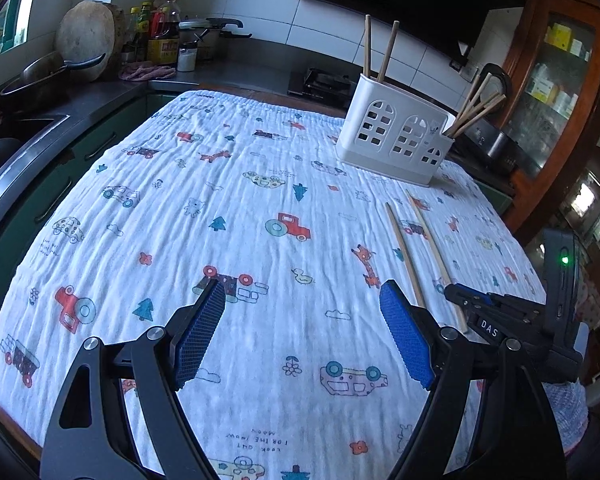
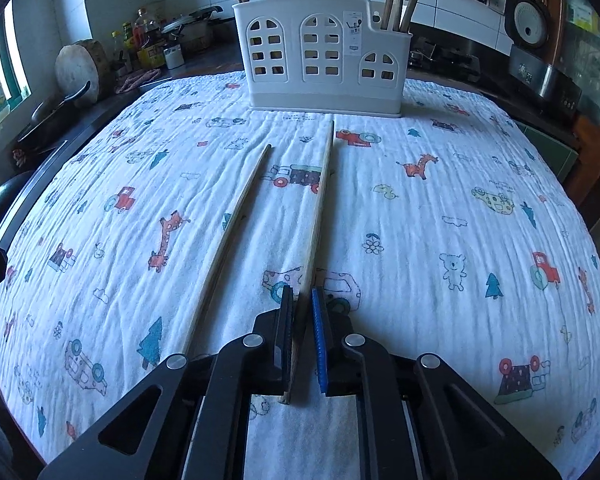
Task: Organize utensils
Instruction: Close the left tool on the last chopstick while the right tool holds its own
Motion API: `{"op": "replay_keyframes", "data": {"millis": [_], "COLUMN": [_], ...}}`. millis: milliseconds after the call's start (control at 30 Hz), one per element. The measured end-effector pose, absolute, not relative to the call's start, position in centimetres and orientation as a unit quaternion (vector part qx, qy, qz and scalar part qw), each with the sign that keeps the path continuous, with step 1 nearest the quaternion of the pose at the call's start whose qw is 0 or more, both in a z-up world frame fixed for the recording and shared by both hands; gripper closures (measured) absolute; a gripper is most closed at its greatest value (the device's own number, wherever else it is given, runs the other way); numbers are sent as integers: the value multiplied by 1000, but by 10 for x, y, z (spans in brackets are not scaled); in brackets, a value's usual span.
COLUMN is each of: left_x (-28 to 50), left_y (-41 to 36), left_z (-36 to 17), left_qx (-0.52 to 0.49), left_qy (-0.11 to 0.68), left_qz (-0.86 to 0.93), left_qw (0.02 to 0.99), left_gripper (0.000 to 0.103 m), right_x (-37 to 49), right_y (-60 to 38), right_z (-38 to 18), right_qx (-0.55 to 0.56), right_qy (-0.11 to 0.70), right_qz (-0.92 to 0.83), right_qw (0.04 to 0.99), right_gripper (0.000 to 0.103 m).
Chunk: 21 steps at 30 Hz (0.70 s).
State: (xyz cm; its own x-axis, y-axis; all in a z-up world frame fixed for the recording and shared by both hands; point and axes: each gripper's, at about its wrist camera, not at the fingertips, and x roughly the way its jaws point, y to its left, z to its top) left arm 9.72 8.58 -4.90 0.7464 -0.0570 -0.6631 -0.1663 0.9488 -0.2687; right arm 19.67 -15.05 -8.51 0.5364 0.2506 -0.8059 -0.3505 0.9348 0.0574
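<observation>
So the right claw [image 2: 300, 300] is pinched down narrow on the near end of one chopstick [image 2: 318, 208], which lies flat on the cloth-covered tabletop [image 2: 460, 200] pointing at the white utensil holder [image 2: 324, 56]. A second chopstick [image 2: 236, 232] lies just beside it, untouched. The left claw [image 1: 302, 308] hangs wide and holds nothing. Looks like the pick-up step: grip made, stick not lifted yet. Next move, I'd guess, is lifting it, tipping it upright and dropping it into a slot with the other chopsticks without it swivelling in the pads.
</observation>
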Motion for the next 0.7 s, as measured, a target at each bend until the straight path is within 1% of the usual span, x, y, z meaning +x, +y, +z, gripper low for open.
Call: {"op": "replay_keyframes", "data": {"millis": [200, 433, 600, 700], "left_x": [100, 109, 119, 126], "left_y": [73, 38, 5, -12], "left_z": [-49, -53, -60, -69], "left_qx": [-152, -144, -128, -120], "left_qy": [361, 378, 395, 411], "left_qz": [14, -39, -83, -105], "left_qw": [920, 914, 906, 898], "left_gripper": [24, 26, 40, 52], "right_x": [194, 182, 173, 168], "right_y": [-158, -179, -195, -205], "right_z": [-79, -54, -34, -21], "right_qx": [-47, -36, -25, -19], "right_qy": [443, 412, 386, 369], "right_qz": [176, 184, 191, 196], "right_qw": [878, 892, 902, 909], "right_gripper": [96, 96, 97, 97]}}
